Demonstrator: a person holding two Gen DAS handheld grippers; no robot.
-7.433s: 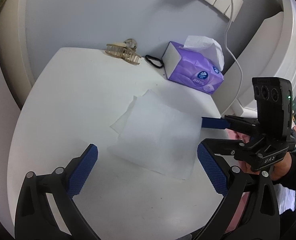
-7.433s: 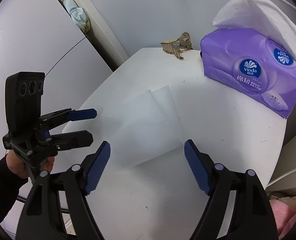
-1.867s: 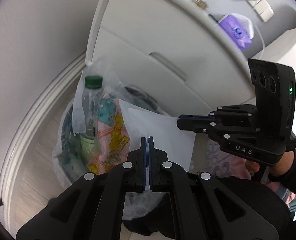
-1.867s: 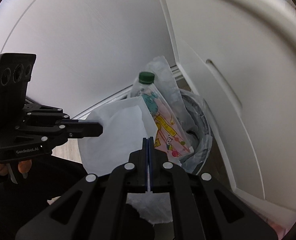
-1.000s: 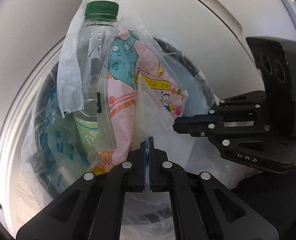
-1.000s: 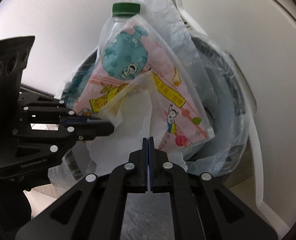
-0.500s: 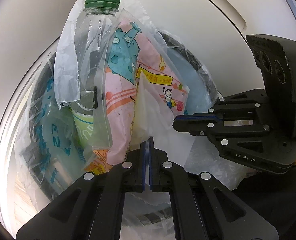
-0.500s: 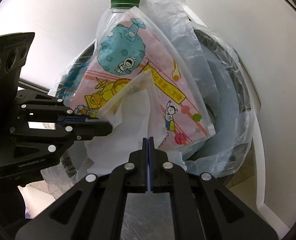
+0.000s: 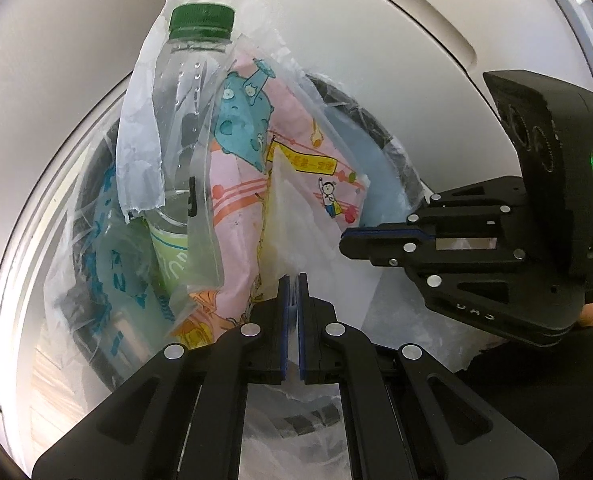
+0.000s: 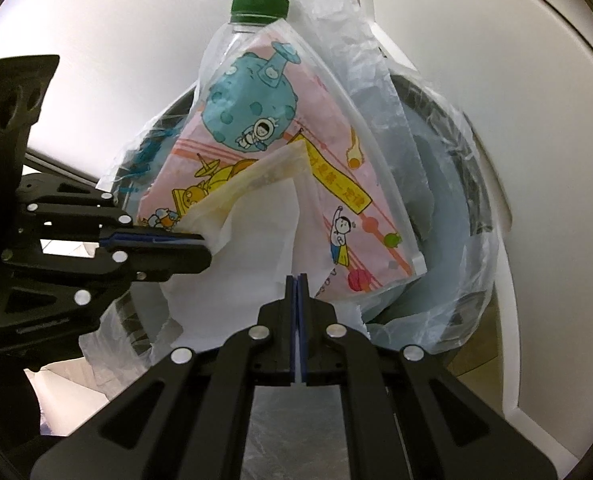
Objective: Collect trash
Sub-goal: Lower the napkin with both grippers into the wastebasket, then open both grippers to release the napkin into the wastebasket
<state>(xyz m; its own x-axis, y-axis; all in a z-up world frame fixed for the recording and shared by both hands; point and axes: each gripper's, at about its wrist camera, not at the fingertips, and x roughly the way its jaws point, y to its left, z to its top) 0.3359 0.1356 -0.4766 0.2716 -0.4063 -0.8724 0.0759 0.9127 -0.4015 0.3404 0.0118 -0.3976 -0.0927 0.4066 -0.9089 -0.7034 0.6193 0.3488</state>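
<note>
Both grippers hung over the trash bin [image 9: 380, 128], pointing steeply down into it.

Left gripper [image 9: 292, 284]: jaws pressed together, with the near edge of the white tissue [image 9: 296, 216] pinched between the blue pads. In the right wrist view the same gripper [image 10: 200, 242] entered from the left, its tips closed on a creased corner of the tissue [image 10: 256, 248].

Right gripper [image 10: 297, 280]: jaws likewise shut flat, the tissue's lower edge caught between them. In the left wrist view it [image 9: 346, 236] came in from the right, tips closed against the right side of the sheet.

The tissue was stretched and folded between the two grips, held above the bin opening and lying against the trash already there. Its upper corner rested on the pink cartoon-printed bag [image 10: 264, 152].

Bin contents: a clear plastic bottle [image 9: 184, 120] with a green cap [image 9: 201, 20] stood upright at the far left, rising above the rim, partly wrapped in crumpled clear plastic film [image 9: 140, 152]. The pink bag leaned against it on the right. A translucent liner [image 10: 456, 280] was draped over the dark rim.

White cabinet panels [image 9: 376, 40] stood behind and to the right of the bin. A strip of wood-look floor [image 9: 48, 380] showed at the near left.
</note>
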